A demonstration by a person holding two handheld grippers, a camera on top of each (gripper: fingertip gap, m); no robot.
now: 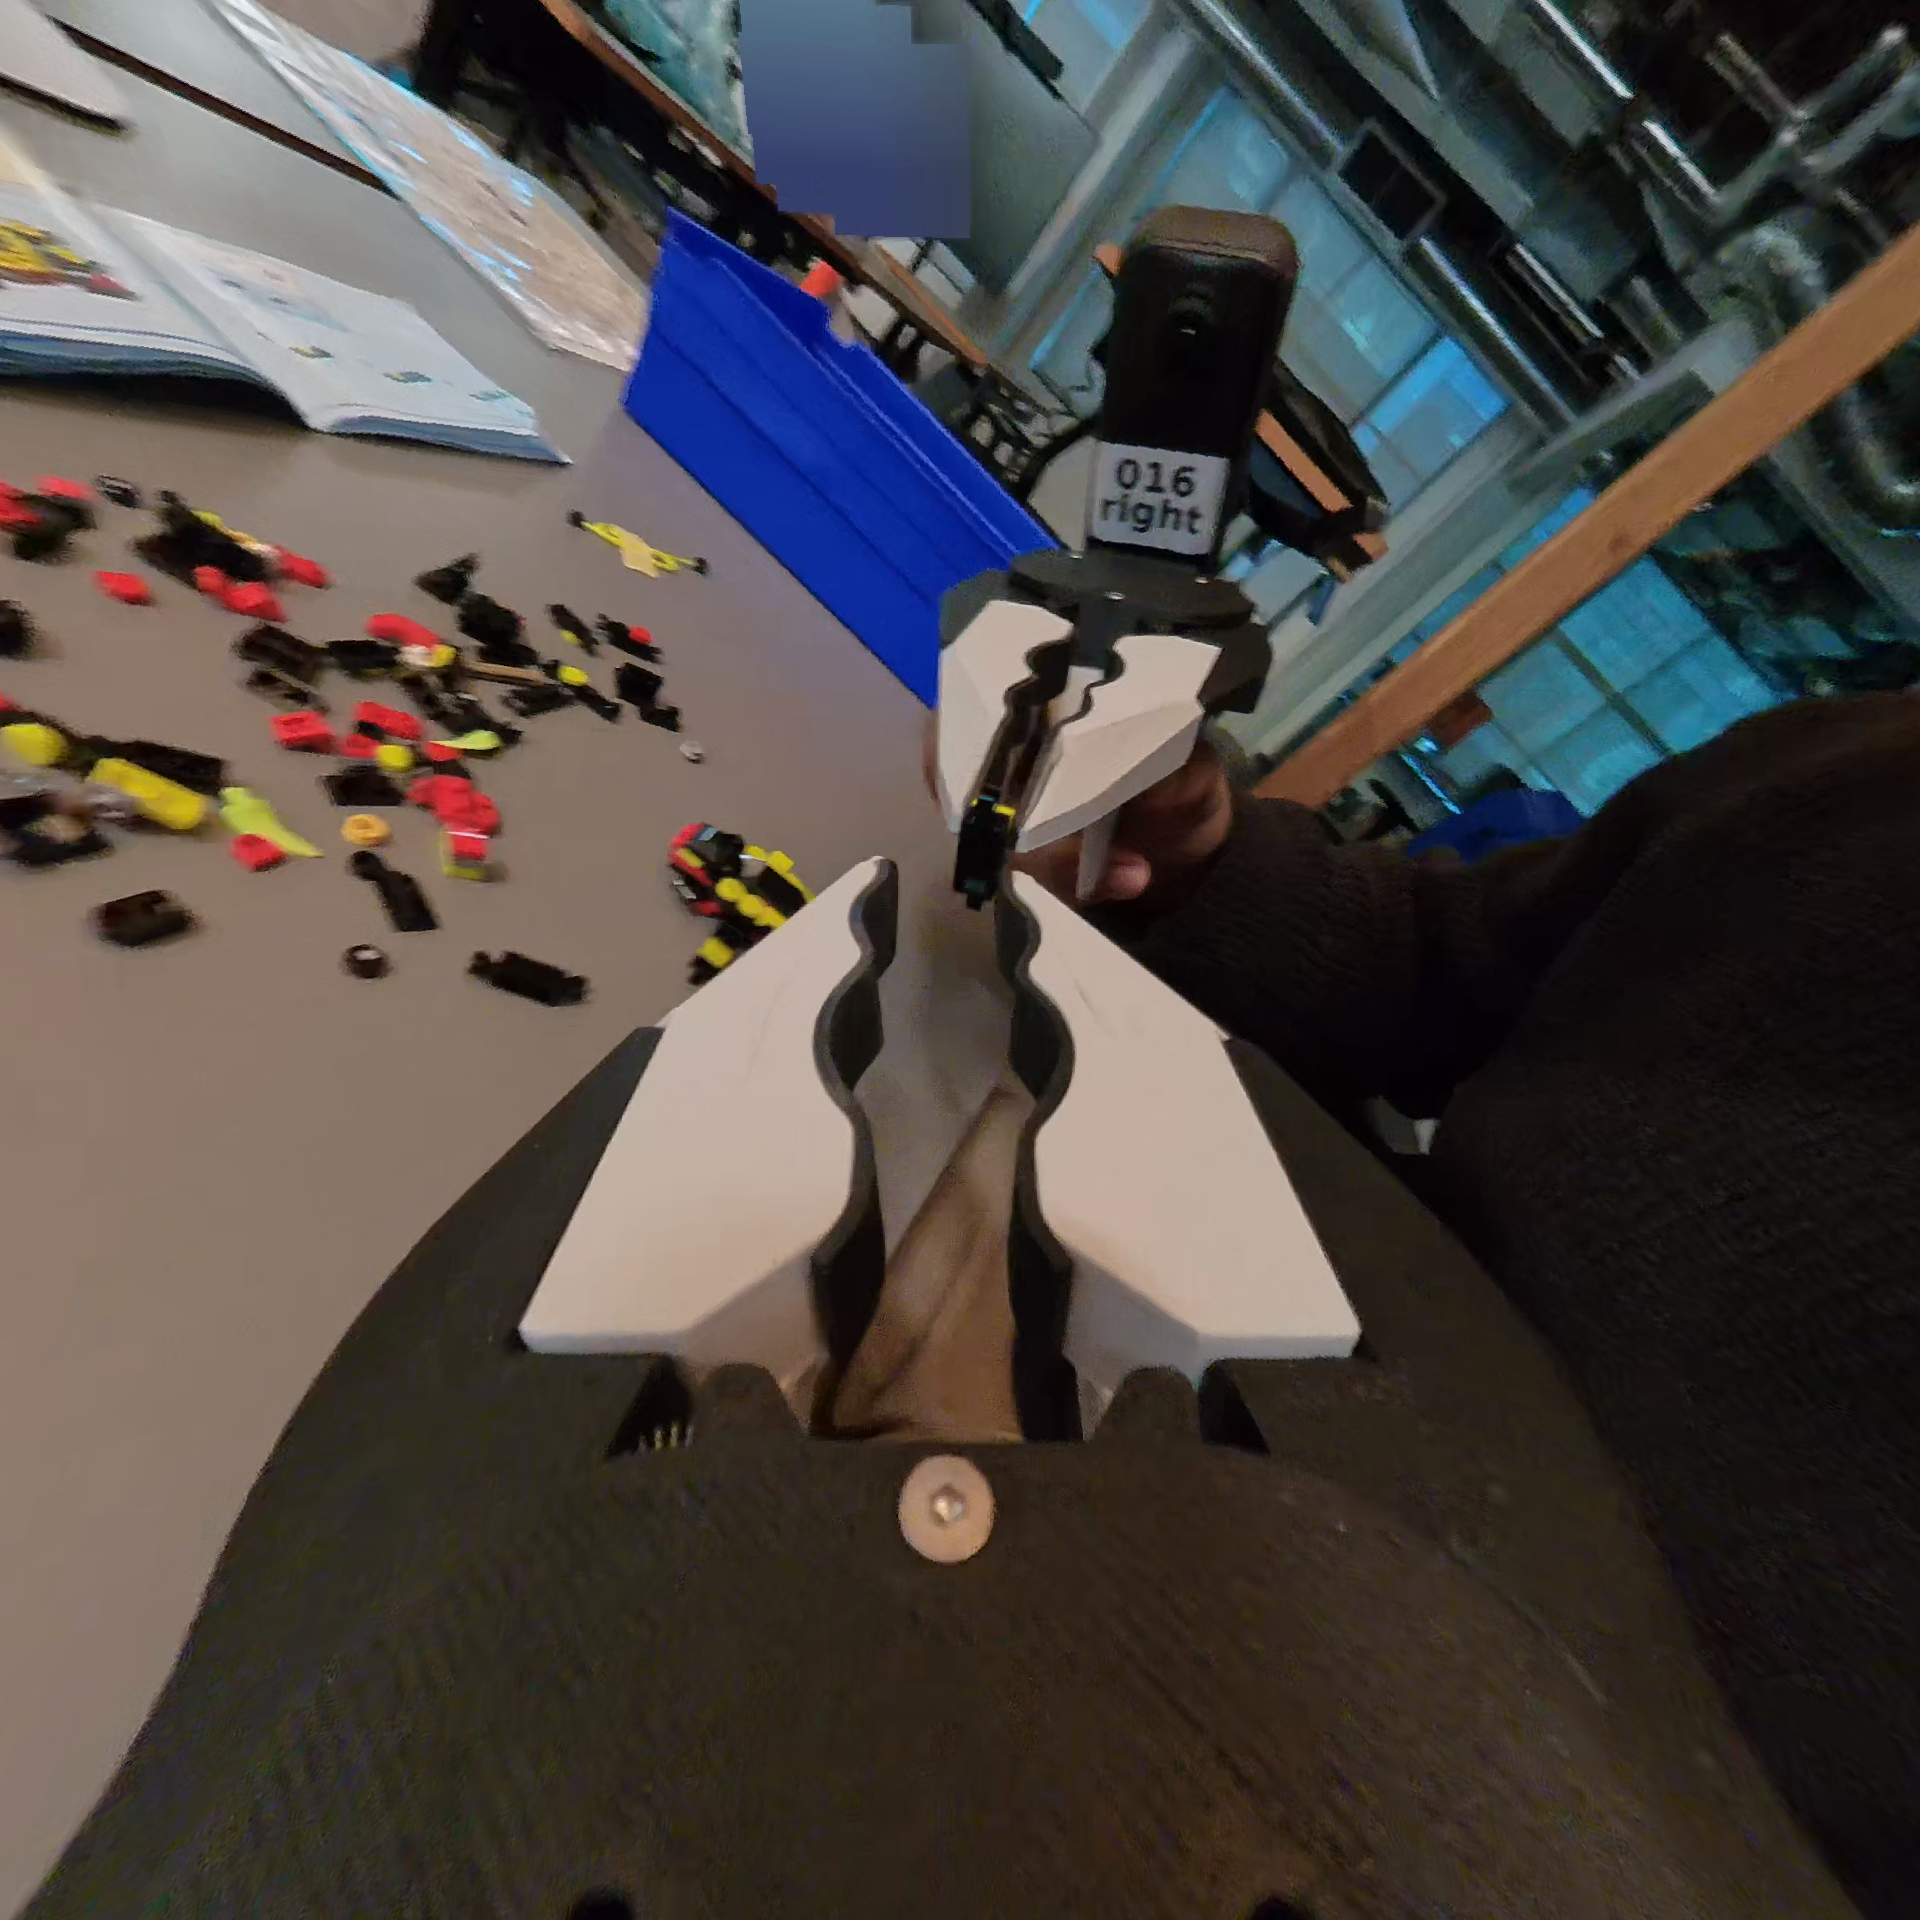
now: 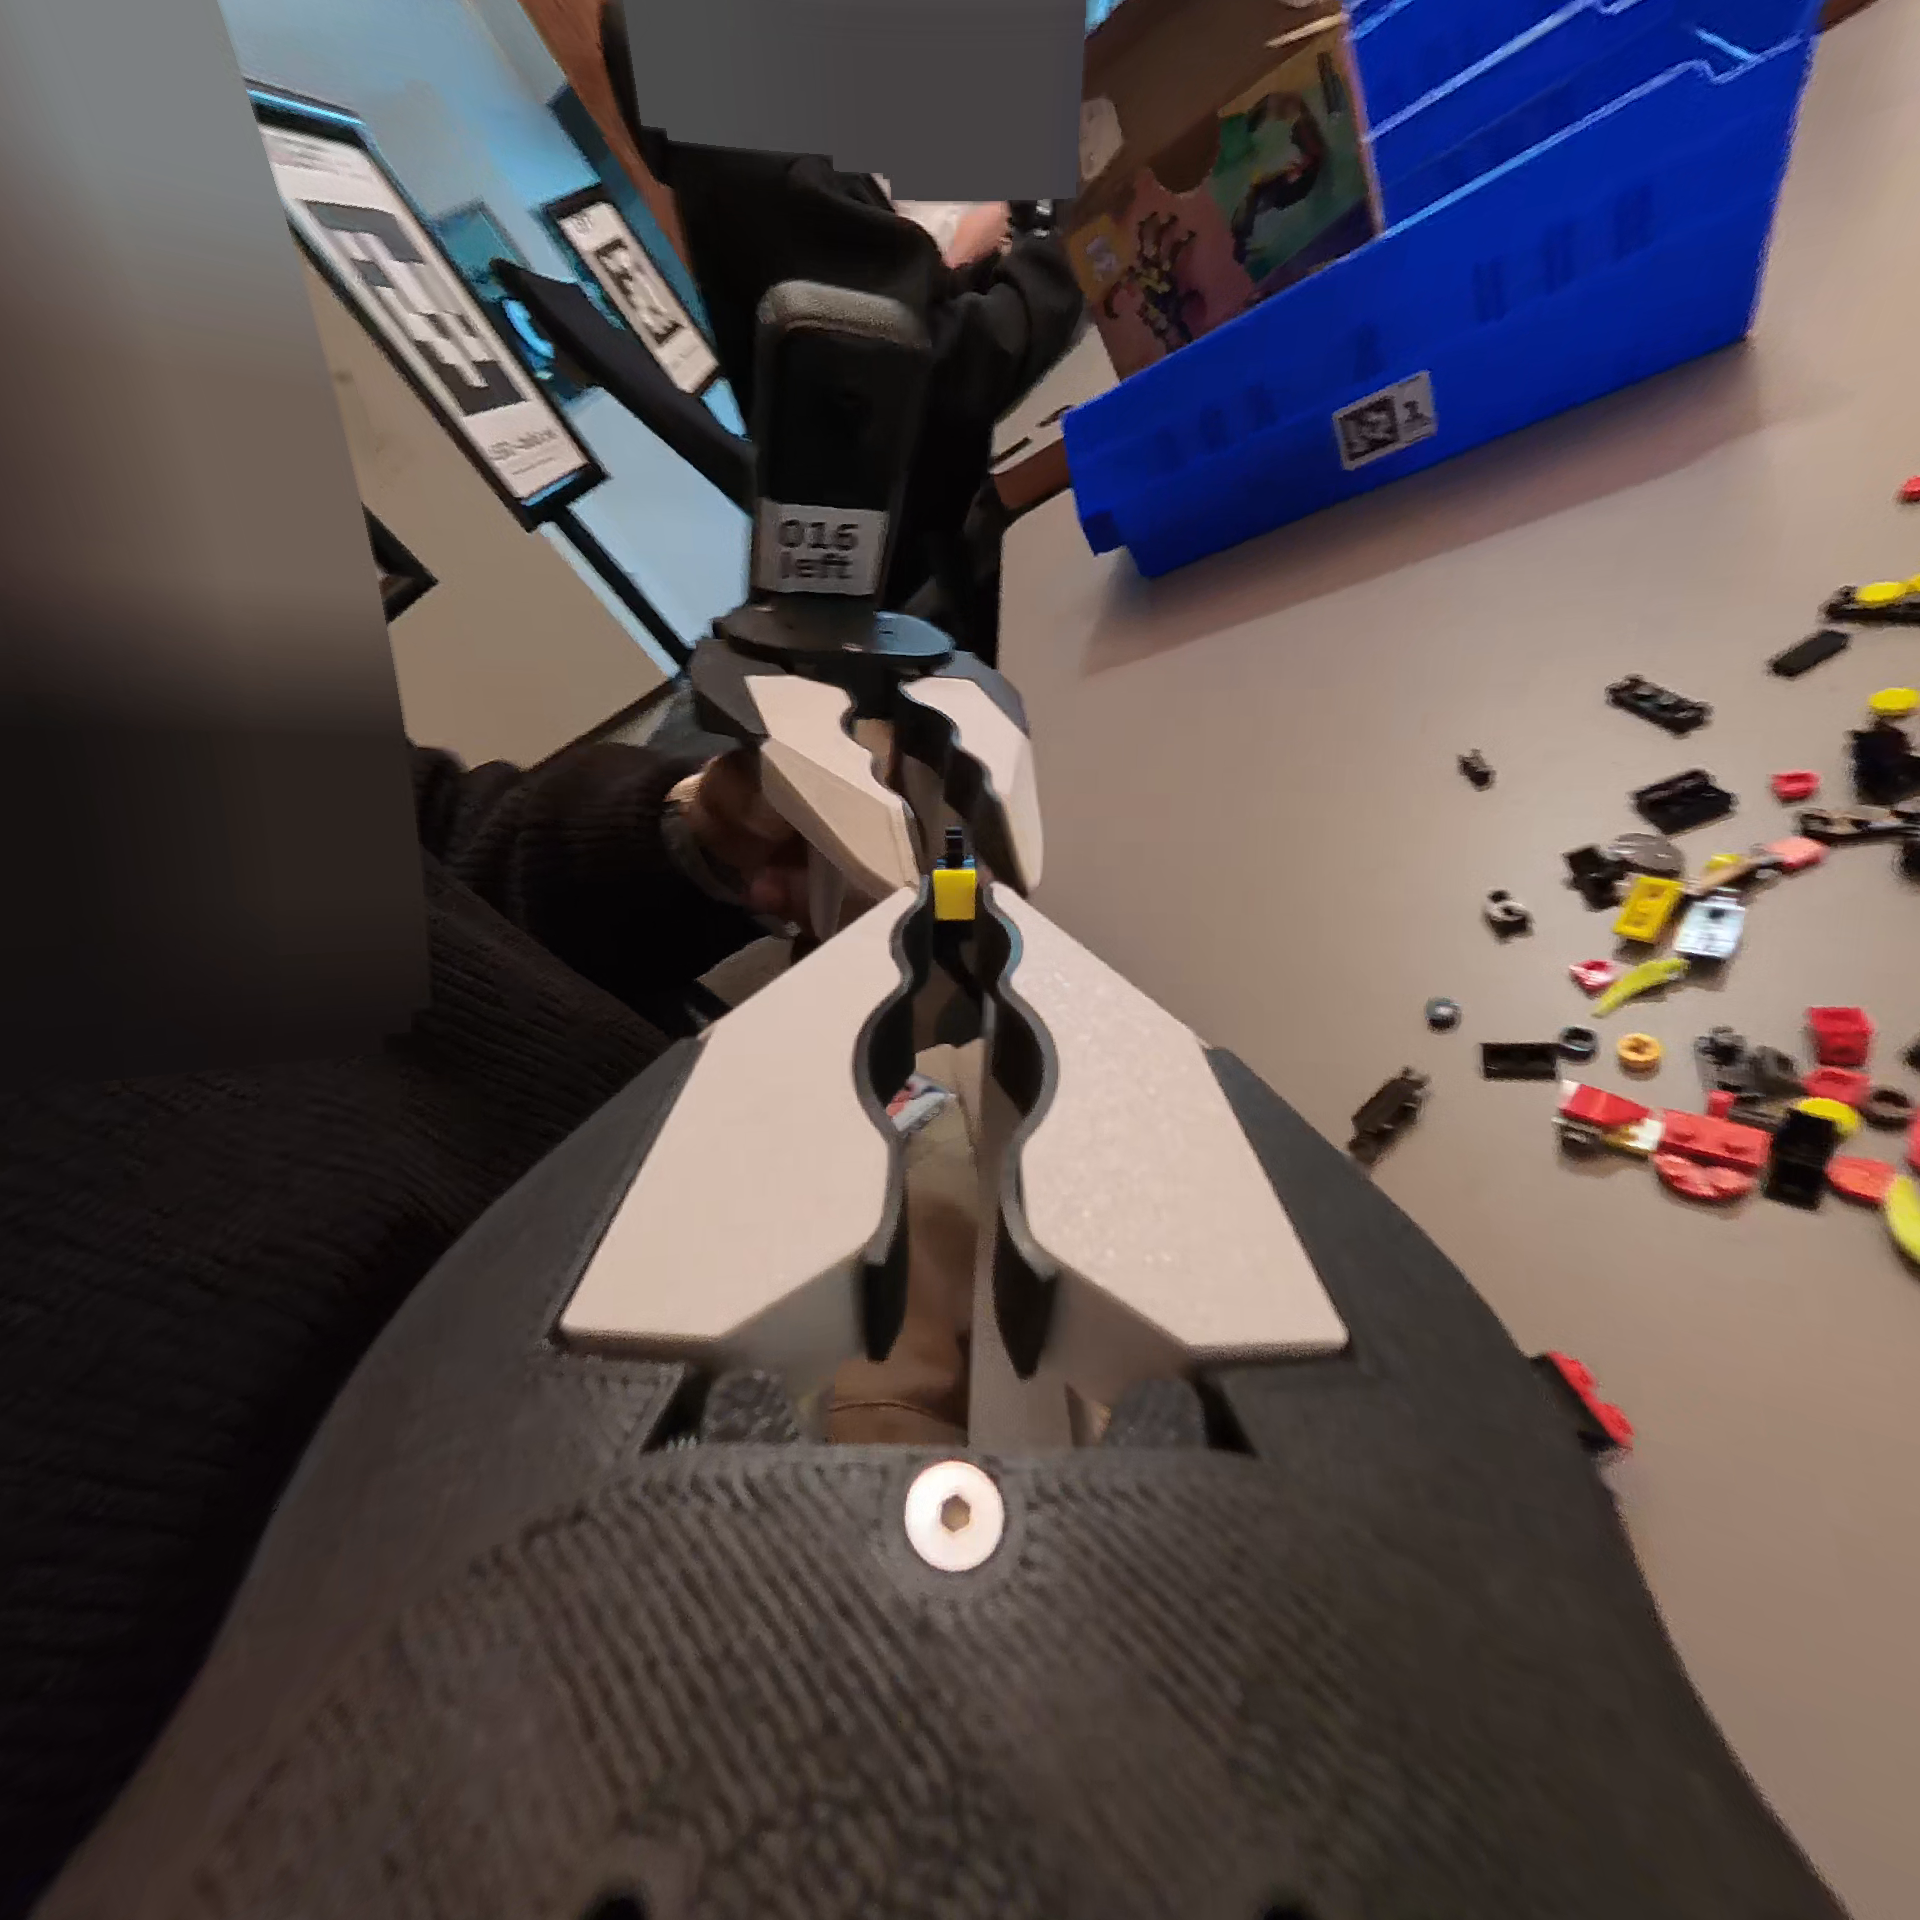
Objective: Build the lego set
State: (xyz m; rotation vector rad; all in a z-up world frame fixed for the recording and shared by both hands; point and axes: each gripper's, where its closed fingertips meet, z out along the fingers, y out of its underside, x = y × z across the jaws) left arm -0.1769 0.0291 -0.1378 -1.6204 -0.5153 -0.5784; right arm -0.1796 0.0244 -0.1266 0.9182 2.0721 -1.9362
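Your left wrist view is evenly lit and moderately bright, with cool blue daylight from the windows at two o'clock. The loose bricks at nine o'clock smear with motion blur, as does the open booklet at ten. Wide-angle distortion bends straight lines near every edge. Your right wrist view is dimmer and warmer; the table shows soft, faint shadows and no glare. Its blue bin at one o'clock looks soft, and a dark blurred mass fills the side at nine.

Two grippers; one blue bin; one booklet
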